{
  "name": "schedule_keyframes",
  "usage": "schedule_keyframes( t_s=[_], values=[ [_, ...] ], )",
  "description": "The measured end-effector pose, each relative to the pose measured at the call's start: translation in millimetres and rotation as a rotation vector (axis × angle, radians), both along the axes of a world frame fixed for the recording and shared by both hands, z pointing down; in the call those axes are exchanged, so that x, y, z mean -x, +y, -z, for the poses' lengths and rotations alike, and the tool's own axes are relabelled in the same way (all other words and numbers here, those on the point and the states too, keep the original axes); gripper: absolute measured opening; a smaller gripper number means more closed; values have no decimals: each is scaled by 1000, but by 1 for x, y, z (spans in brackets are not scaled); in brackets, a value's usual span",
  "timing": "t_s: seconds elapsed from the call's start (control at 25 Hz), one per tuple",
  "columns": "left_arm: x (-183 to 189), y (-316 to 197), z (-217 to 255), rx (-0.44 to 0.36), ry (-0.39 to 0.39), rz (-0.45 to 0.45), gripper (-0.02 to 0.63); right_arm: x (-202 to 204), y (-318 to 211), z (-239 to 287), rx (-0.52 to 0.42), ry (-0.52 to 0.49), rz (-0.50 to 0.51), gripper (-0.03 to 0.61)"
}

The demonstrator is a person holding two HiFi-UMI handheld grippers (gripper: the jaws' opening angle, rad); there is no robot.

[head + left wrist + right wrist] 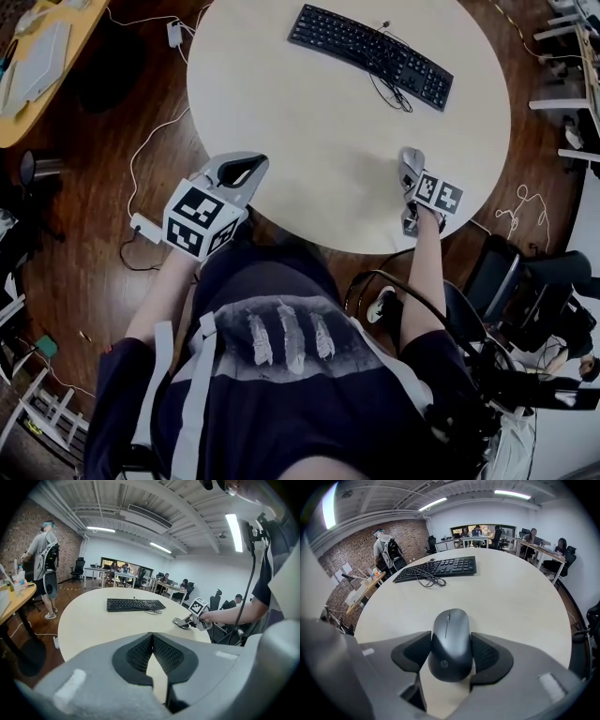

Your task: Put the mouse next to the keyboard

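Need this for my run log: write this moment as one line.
right tongs: shut on mouse | left tongs: shut, empty | keyboard: across table, apart from mouse

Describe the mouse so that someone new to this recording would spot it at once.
Find the round cream table, then its near edge, far from the black wired keyboard. There the right claw grips a dark grey matte computer mouse by its sides. It is small, egg-shaped and shows no cord, unlike the long flat keyboard.
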State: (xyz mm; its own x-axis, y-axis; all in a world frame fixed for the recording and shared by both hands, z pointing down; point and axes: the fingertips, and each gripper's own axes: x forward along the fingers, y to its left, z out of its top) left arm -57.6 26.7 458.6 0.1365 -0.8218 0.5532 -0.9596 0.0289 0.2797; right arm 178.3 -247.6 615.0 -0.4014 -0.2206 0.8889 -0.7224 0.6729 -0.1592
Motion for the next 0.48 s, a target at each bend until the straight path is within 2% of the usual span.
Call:
schedule_keyframes(
  t_s=[0.2, 0.48],
  values=[
    [21, 17, -5, -7, 24, 25, 3, 15, 7, 1, -15, -8, -56, 272],
    [48, 31, -11, -24, 66, 23, 3, 47, 32, 2, -6, 11, -37, 272]
  ],
)
